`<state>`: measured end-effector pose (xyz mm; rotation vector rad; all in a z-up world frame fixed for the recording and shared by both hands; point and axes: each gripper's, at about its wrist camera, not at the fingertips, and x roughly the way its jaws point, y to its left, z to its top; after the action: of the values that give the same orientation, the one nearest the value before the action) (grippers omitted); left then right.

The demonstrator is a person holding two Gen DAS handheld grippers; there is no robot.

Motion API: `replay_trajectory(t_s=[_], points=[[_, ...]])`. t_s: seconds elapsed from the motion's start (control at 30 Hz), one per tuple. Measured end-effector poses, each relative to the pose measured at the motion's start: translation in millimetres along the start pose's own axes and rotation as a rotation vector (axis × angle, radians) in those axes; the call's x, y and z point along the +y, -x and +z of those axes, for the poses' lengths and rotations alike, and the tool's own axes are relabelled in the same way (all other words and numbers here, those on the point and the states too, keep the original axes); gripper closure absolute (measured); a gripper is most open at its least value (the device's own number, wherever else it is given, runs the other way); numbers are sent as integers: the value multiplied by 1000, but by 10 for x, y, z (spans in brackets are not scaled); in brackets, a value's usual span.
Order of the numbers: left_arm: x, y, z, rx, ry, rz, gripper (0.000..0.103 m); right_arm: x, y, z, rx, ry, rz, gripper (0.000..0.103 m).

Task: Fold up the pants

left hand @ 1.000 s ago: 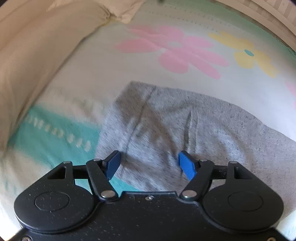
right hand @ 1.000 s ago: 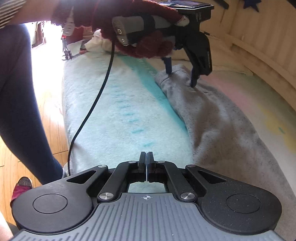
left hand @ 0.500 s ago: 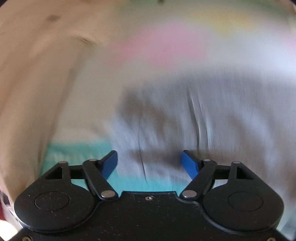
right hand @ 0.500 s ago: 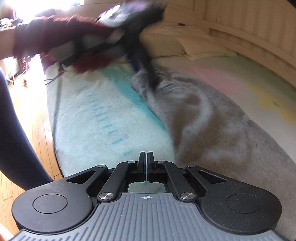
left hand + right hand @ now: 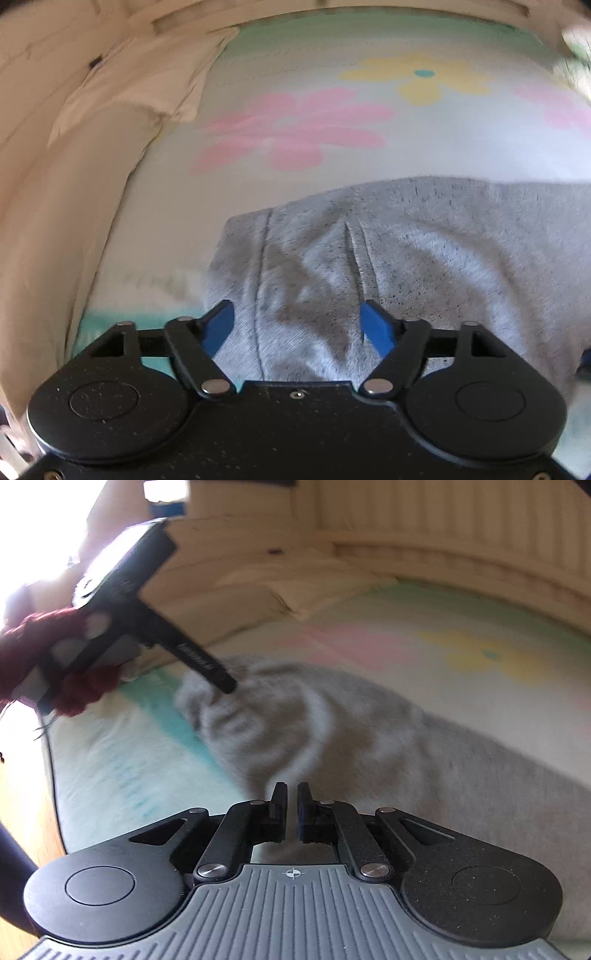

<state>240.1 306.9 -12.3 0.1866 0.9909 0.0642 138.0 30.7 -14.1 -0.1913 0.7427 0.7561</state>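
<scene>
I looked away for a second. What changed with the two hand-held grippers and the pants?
The right hand-held gripper went from shut to slightly open over the grey pants. The left hand-held gripper swung along their end, staying open. Nothing was grasped; the pants still lie on the bed.

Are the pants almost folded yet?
Not yet. The grey speckled sweatpants lie long across the flowery bedspread. The left gripper is open over one end; the right gripper, slightly open, holds nothing. All the folding seems left.
</scene>
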Motion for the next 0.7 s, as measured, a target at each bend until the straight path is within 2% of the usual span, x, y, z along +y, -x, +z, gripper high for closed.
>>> replay_trajectory(t_s=[0.07,0.13,0.17,0.23,0.3,0.37,0.5,0.6,0.7], points=[[-125,-132,-56,31,-89,41,24,-55,-121,-88,90,-23,-15,96],[-189,-273,-167,77,-152,79,23,-127,-261,-215,220,-59,-30,96],[-189,-323,-198,104,-167,98,23,-156,-229,-247,198,-84,-17,96],[-119,-317,-185,140,-161,72,24,-188,-186,-222,225,-103,4,96],[-27,-290,-137,173,-143,13,34,-256,-121,-144,230,-131,22,96],[50,-198,-57,154,-126,-29,36,-397,-26,-47,184,-187,30,96],[67,-63,221,45,-46,-66,34,-719,-6,278,108,-221,-4,96],[-16,-213,409,7,12,-5,29,-917,-190,515,68,-214,-29,96],[-68,-483,453,41,35,51,30,-1081,-456,653,68,-258,-26,96]])
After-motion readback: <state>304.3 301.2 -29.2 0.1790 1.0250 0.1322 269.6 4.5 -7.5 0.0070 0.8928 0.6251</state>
